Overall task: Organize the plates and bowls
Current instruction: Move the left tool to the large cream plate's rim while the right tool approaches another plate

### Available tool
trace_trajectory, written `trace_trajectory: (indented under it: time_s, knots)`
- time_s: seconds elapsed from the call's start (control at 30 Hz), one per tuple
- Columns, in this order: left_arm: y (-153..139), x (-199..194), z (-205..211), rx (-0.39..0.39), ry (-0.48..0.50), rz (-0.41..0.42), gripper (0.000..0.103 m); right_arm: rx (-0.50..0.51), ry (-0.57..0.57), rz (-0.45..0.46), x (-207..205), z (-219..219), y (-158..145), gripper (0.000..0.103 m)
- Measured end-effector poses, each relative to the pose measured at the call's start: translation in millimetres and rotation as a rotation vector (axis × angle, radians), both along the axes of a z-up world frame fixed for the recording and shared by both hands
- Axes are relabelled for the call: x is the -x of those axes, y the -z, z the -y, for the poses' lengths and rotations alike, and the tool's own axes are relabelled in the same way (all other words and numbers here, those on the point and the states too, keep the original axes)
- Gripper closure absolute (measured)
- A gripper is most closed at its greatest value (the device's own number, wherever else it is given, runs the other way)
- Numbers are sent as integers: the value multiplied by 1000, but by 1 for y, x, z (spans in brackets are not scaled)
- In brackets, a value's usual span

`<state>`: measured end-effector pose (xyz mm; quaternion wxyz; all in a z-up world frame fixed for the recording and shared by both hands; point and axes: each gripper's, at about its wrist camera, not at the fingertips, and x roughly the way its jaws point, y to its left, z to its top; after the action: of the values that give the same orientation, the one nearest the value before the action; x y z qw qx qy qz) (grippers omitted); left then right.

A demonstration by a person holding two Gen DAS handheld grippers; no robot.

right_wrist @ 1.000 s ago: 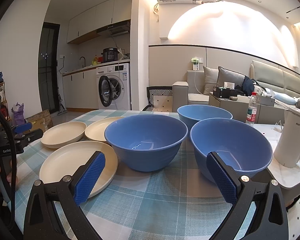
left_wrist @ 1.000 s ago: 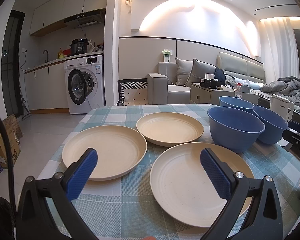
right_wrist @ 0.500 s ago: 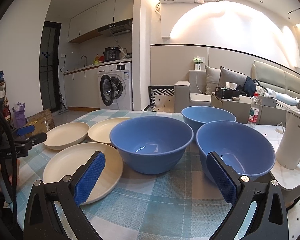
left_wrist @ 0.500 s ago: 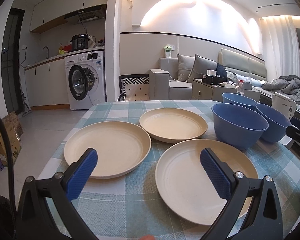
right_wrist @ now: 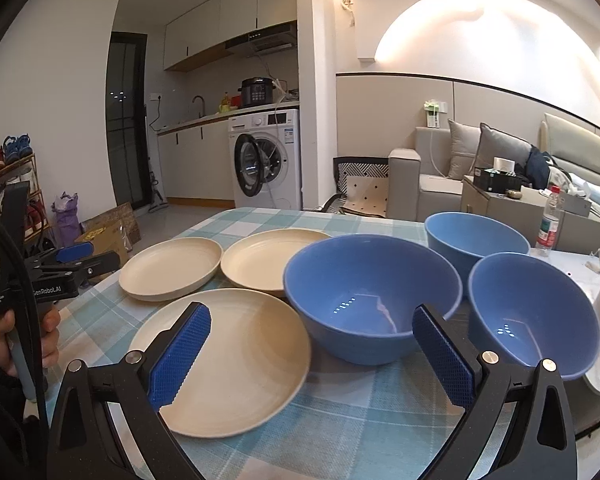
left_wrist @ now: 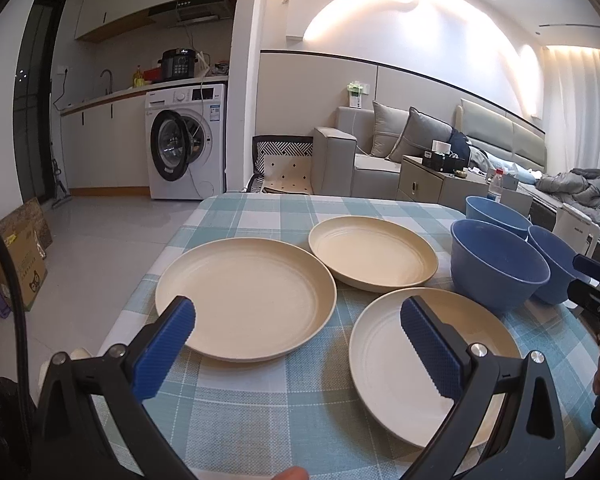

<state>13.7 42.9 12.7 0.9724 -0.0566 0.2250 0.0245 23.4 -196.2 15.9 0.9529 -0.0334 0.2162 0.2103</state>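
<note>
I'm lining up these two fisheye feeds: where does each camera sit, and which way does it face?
Left wrist view: sits on the left gripper, held over the near edge of the table, facing across three cream plates toward the washing machine; its own open fingers show, with the right gripper at the right edge.
Right wrist view: sits on the right gripper, facing over three blue bowls; its open fingers and the hand holding the left gripper show.
Shared: plates, bowls, table, washing machine, sofa.
</note>
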Motion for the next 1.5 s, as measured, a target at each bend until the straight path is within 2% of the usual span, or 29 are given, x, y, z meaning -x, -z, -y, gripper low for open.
trace_trajectory:
  time_s: [0.33, 0.53, 1.03, 1.5]
  knots:
    - [-1, -3, -11, 0, -26, -33, 0, -6, -56, -37, -14, -23, -4, 0]
    - [-3, -8, -15, -28, -49, -74, 0, 0, -59, -44, -24, -37, -12, 0]
    - [-7, -22, -29, -21, -80, -125, 0, -52, -142, -102, -43, -67, -21, 0]
    - [-9, -26, -40, -19, -89, -151, 0, -33, -123, -136, -54, -87, -22, 0]
